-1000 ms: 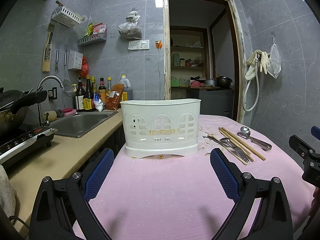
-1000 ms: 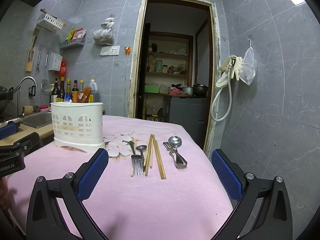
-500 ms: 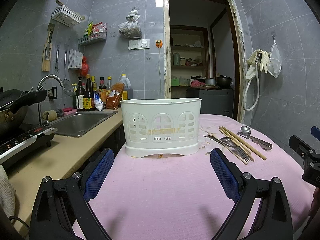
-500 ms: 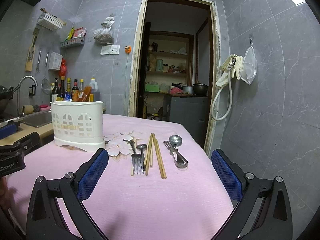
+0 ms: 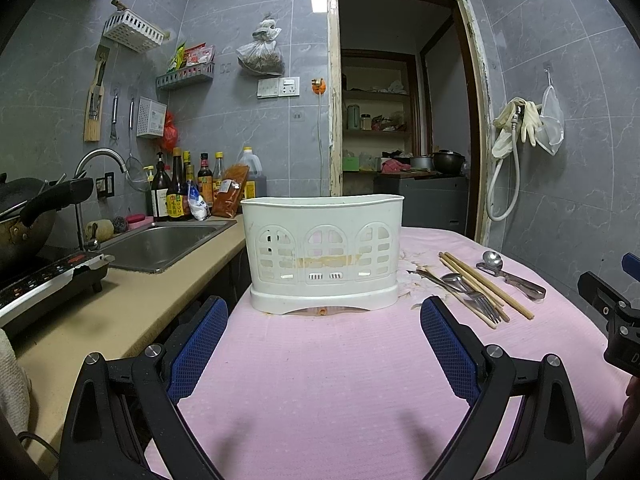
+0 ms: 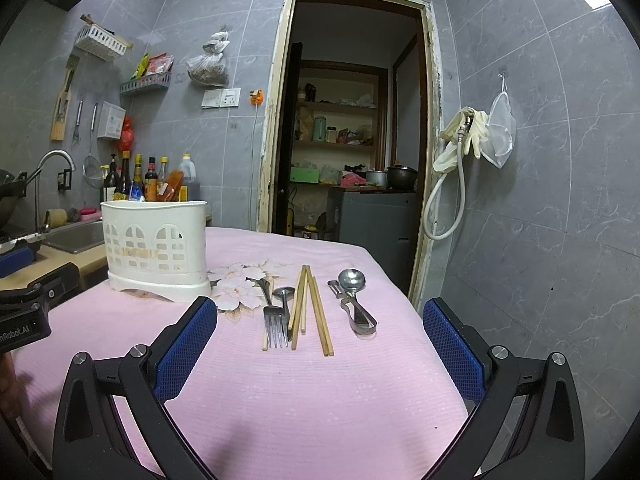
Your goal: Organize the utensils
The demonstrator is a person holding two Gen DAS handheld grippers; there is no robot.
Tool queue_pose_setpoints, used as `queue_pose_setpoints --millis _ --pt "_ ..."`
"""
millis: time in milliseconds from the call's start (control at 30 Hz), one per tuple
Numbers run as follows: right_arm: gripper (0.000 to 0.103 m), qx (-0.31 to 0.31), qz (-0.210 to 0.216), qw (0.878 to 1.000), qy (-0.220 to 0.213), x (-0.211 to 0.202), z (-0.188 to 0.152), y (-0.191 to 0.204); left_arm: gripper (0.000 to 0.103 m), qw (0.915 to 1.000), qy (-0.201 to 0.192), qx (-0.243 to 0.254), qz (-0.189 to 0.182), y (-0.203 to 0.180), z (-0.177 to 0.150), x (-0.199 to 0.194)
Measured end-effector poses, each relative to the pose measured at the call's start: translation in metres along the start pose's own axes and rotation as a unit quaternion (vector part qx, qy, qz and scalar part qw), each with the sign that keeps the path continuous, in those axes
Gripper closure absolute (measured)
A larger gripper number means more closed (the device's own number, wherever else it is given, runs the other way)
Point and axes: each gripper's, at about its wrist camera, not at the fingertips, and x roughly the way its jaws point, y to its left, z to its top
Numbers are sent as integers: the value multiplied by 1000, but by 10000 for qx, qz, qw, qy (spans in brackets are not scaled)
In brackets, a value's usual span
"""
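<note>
A fork (image 6: pixel 275 322), spoon (image 6: pixel 284 294), wooden chopsticks (image 6: pixel 316 312) and a metal scoop (image 6: pixel 352 282) lie side by side on my pink tablecloth (image 6: pixel 312 392), right of the white utensil caddy (image 5: pixel 324 254). My left gripper (image 5: pixel 322 346) and right gripper (image 6: pixel 320 348) both gape wide, empty.

home kitchen: sink (image 5: pixel 160 242), sauce bottles (image 5: pixel 176 192), wok (image 5: pixel 24 216), tiled walls.

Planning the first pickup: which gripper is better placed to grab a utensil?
Probably the right gripper: it is open and faces the fork and chopsticks straight ahead on the pink cloth. The left gripper, also open, faces the white holder, with the utensils off to its right.
</note>
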Motion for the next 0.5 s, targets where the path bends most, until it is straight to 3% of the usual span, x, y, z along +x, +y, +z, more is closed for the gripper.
queue_pose_setpoints --millis 500 --pt "0 6 25 10000 38 1 -6 4 8 10000 32 -22 -13 3 -6 4"
